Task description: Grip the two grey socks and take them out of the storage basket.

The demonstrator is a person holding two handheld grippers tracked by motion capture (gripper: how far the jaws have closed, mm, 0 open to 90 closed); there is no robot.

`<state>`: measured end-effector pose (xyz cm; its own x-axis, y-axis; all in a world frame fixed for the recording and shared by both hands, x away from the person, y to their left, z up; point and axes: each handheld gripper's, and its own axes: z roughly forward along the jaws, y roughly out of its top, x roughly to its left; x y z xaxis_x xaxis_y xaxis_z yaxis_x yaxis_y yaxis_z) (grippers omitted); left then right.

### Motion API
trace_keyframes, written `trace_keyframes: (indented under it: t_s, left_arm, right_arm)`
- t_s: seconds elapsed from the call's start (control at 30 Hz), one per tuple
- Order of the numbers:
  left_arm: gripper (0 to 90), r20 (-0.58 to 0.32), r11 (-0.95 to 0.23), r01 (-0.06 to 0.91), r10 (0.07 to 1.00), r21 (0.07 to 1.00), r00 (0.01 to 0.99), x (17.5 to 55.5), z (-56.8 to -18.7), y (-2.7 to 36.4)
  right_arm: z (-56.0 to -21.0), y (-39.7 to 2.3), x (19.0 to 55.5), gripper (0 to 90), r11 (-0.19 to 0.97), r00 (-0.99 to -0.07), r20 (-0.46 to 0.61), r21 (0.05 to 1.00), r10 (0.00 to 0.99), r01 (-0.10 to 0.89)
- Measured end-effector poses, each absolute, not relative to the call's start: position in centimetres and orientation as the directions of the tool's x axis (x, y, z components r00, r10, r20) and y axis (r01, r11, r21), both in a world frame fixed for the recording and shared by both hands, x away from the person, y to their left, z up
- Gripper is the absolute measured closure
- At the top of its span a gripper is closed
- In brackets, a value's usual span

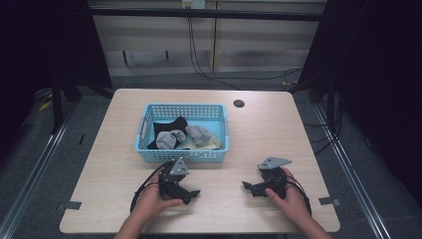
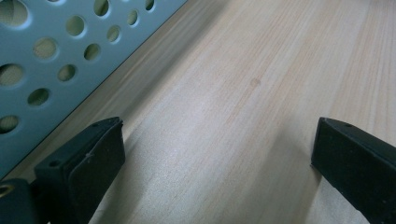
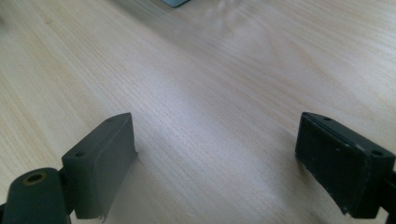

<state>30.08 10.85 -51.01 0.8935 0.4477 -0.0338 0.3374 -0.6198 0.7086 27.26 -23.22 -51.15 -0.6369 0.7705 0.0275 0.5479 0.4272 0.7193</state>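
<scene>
Claw (image 2: 217,154): two black jaws rising from bottom edge, spread wide, nothing between.
Tabletop (image 2: 243,79): pale wood grain, bare between the jaws, one small dark speck mid-frame.
Basket wall (image 2: 51,60): light blue, perforated with round holes, upper left, standing on tabletop just beside left-hand jaw.

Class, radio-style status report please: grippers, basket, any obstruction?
Left gripper open, right gripper open, both low over table. Blue basket holds socks. Nothing between grippers and basket.
</scene>
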Motion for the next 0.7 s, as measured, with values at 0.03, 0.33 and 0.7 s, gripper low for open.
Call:
trace_keyframes:
  t_s: [0.03, 0.33, 0.7]
  left_arm:
    - [2.2, -0.034, -0.620, 0.337, 0.448, 0.709, 0.894, 30.1, -51.0, 10.8]
    - [3.0, -0.033, -0.644, 0.371, 0.472, 0.669, 0.881, 29.9, -50.5, 10.6]
    - [17.5, -0.054, -0.732, 0.458, 0.503, 0.505, 0.863, 30.4, -47.5, 10.9]
  right_arm:
    - [-51.1, -23.2, 27.3, 11.5, 0.427, -0.637, 0.027, 0.719, 0.770, 0.548]
    - [-51.1, -23.2, 27.3, 11.5, 0.428, -0.637, 0.026, 0.719, 0.770, 0.547]
    - [-51.1, -23.2, 27.3, 11.5, 0.428, -0.637, 0.026, 0.719, 0.770, 0.548]
